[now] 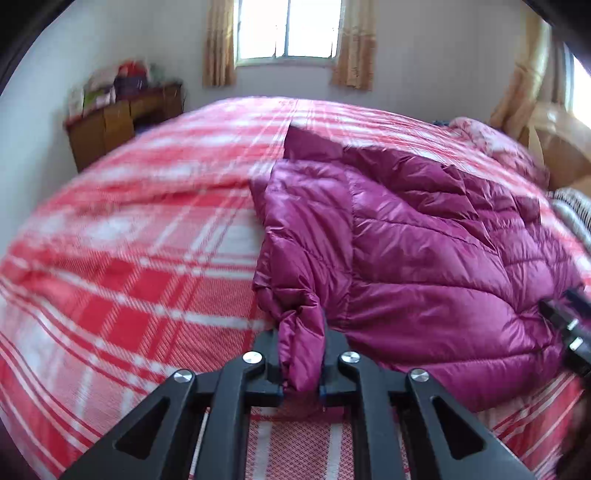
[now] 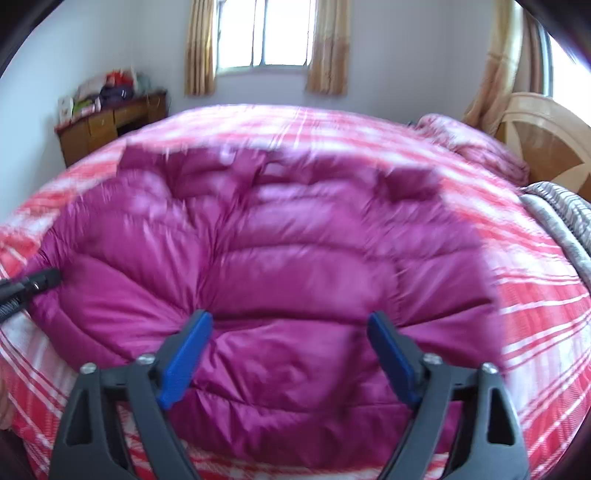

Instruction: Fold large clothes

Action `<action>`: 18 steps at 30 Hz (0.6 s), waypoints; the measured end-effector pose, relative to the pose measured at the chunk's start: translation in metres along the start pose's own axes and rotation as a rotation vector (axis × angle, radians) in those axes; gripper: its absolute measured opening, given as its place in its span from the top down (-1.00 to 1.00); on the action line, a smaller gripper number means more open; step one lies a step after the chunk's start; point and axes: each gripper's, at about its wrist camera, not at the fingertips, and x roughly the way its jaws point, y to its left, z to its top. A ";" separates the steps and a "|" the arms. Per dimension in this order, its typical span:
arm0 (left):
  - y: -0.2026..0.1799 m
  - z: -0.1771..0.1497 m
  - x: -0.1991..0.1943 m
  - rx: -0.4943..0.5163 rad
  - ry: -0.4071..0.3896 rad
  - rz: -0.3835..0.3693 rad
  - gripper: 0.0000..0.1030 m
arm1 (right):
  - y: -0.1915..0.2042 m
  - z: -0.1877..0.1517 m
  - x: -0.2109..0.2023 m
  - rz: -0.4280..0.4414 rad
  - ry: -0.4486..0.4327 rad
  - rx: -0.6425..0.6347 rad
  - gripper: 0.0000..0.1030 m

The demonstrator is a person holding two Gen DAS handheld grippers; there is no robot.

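Left gripper [image 1: 300,343] pinches the unlabelled magenta jacket [image 1: 424,258]; right gripper [image 2: 290,332] gapes.

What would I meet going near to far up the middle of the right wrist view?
Right gripper, open → purple down jacket → red plaid bedspread → wall, window with curtains.

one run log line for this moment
left hand-held gripper: shut on jacket edge | right hand-held gripper: open over jacket | jacket on plaid bed
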 end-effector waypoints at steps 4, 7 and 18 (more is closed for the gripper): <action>-0.022 0.015 -0.029 0.115 -0.109 0.044 0.85 | -0.035 0.009 -0.007 -0.087 0.000 0.044 -0.68; -0.040 0.032 -0.054 0.186 -0.194 0.050 0.86 | -0.057 0.004 0.007 -0.149 0.068 0.046 -0.50; -0.172 0.073 -0.126 0.531 -0.395 -0.145 0.86 | -0.093 -0.006 0.011 -0.042 0.202 0.094 -0.34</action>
